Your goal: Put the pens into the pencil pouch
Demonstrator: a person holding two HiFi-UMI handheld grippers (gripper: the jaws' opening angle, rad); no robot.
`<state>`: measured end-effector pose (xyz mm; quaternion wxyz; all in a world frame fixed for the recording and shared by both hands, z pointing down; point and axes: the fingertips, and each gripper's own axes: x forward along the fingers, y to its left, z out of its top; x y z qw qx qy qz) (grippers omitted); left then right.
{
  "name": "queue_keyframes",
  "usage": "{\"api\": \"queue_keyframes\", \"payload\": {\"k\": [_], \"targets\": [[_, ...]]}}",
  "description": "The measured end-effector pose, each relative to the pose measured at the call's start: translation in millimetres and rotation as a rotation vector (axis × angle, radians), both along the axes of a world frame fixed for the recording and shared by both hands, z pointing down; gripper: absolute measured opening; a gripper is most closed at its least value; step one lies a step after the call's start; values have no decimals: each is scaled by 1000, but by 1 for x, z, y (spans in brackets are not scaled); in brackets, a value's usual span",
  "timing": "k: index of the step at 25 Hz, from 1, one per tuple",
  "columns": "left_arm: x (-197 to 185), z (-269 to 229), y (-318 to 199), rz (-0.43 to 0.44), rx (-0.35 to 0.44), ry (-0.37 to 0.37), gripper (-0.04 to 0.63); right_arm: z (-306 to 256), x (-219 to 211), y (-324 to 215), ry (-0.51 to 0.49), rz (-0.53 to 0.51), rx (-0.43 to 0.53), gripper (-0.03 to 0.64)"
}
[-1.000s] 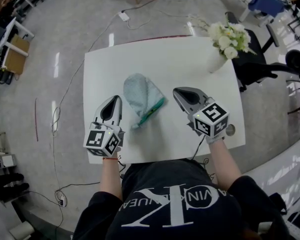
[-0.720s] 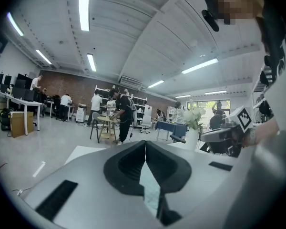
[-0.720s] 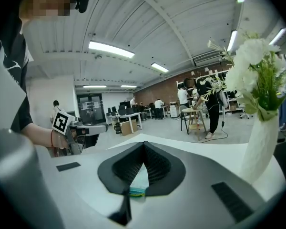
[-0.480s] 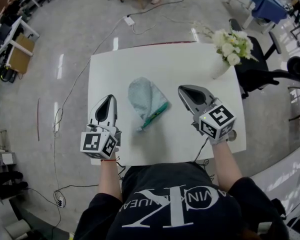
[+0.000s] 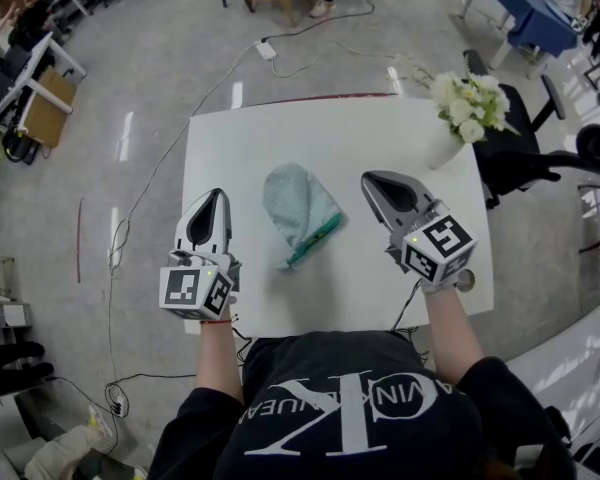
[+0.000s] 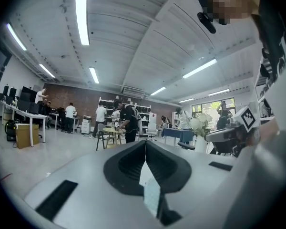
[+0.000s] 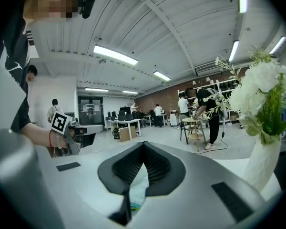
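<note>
A pale blue-green pencil pouch (image 5: pixel 296 204) with a teal zipper edge (image 5: pixel 317 239) lies in the middle of the white table (image 5: pixel 280 133). No loose pen shows anywhere on the table. My left gripper (image 5: pixel 218 195) hovers to the pouch's left, shut and empty, its jaws meeting in the left gripper view (image 6: pixel 145 147). To the right of the pouch my right gripper (image 5: pixel 369 180) is shut too, with nothing in it. Under its closed jaws (image 7: pixel 143 147) a strip of the pouch (image 7: pixel 138 191) shows in the right gripper view.
A white vase of white flowers (image 5: pixel 467 105) stands at the table's far right corner, close to the right gripper (image 7: pixel 263 123). A black office chair (image 5: pixel 525 148) is beyond that corner. Cables (image 5: pixel 265 48) run over the floor; people stand at desks far off.
Both grippers have risen a little above the table and stayed shut. The pouch has not moved on the table; the head camera has tilted, so the table sits lower in the picture.
</note>
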<state>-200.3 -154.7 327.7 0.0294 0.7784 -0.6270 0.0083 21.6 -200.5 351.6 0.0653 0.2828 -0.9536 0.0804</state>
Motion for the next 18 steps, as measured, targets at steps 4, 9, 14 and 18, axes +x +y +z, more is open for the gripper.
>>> {"api": "queue_keyframes", "payload": {"k": [4, 9, 14, 18], "targets": [[-4, -4, -1, -11, 12, -5, 5, 0, -3, -1, -7, -5, 16, 9], [-7, -6, -1, -18, 17, -9, 5, -1, -5, -4, -13, 7, 27, 9], [-8, -3, 0, -18, 9, -4, 5, -4, -3, -5, -9, 27, 63, 9], [-7, -1, 1, -16, 4, -2, 5, -5, 1, -5, -14, 44, 76, 9]]}}
